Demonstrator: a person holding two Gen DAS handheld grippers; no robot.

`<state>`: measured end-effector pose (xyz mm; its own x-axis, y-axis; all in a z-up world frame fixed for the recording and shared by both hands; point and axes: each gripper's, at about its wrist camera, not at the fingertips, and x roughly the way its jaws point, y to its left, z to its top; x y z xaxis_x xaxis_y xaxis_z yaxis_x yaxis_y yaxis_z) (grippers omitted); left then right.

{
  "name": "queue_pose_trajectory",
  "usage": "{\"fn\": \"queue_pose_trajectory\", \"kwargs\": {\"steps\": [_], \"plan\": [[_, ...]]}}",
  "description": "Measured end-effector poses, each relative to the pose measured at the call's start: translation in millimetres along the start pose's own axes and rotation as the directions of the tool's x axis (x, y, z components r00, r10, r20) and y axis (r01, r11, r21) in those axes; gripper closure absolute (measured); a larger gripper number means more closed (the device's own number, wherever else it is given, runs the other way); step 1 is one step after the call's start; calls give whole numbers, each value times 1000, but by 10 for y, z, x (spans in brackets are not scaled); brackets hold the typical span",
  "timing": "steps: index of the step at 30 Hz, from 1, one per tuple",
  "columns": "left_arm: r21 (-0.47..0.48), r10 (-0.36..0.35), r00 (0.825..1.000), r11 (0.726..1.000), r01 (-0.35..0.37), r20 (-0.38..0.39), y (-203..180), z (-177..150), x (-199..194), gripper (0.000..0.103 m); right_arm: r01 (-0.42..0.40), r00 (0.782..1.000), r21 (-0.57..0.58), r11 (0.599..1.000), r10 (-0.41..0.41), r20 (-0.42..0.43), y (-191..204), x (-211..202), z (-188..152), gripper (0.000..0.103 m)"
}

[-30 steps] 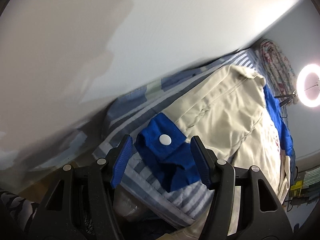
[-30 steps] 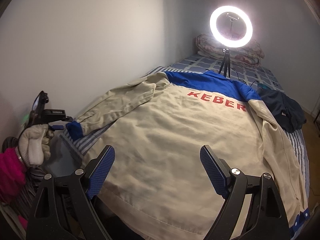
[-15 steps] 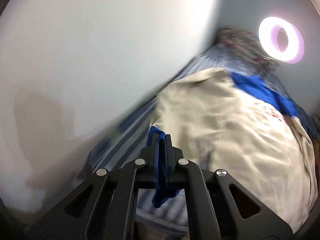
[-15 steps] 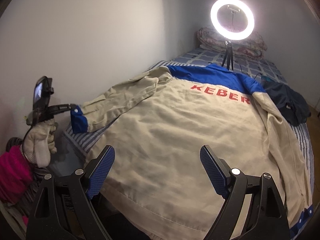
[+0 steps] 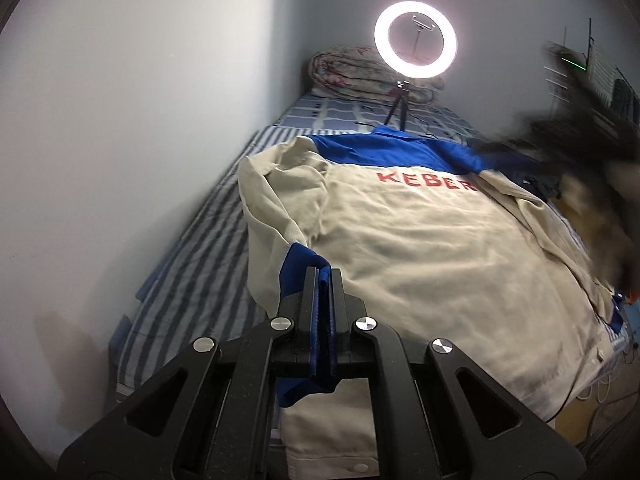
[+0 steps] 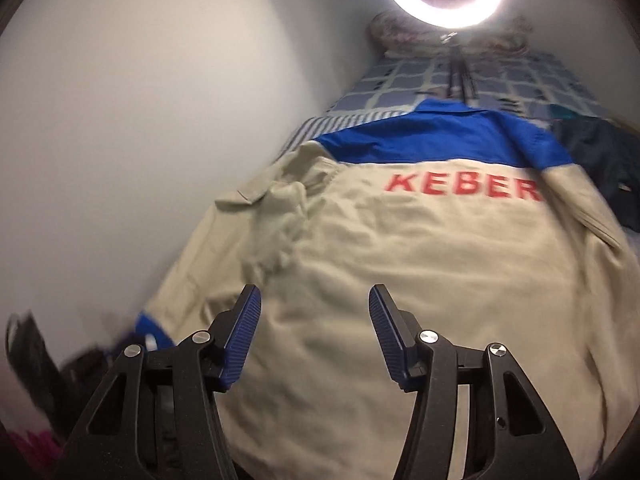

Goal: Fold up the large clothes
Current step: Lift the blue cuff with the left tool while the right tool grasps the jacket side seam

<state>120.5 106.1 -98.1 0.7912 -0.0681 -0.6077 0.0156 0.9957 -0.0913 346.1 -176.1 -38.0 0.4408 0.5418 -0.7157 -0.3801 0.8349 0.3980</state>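
Two grippers: left gripper [image 5: 323, 300] clamps blue cuff [image 5: 298, 268]; right gripper [image 6: 315, 332] closing, empty, blurred.

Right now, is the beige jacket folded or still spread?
Mostly spread: the jacket lies flat on the bed; only its blue cuff is lifted, clamped in the left claw.

My left camera sits behind my left gripper [image 5: 323, 280] at the near left of the bed [image 5: 192, 264], looking down its length toward the ring light [image 5: 416, 34] at the far end. My right camera rides behind my right gripper [image 6: 315, 300], closer and lower over the jacket [image 6: 420, 264], facing the same way. Both views share the jacket's back, its red lettering, the wall [image 5: 140, 100] on the left and the light
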Motion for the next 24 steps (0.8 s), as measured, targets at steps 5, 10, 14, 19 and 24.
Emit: {"fn": "queue_pose_trajectory", "kwargs": {"steps": [5,10,14,19,24], "plan": [[3,-37,999,999,38,-6,48,-62,-111,102,-91,991,89,992,99,-90,199,910,650,48],[-20,-56,998,998,55,-20,147,-78,-78,102,-95,987,179,979,116,-109,267,1702,973,47],[-32,-70,997,997,68,-37,227,-93,-56,102,-82,985,257,963,118,-126,238,2294,1160,47],[-64,-105,992,993,101,-68,307,-70,-18,102,-47,985,281,959,92,-149,273,2817,1355,47],[-65,-103,991,993,98,-89,353,-95,8,102,-31,985,283,959,77,-155,335,3148,1451,54]]}}
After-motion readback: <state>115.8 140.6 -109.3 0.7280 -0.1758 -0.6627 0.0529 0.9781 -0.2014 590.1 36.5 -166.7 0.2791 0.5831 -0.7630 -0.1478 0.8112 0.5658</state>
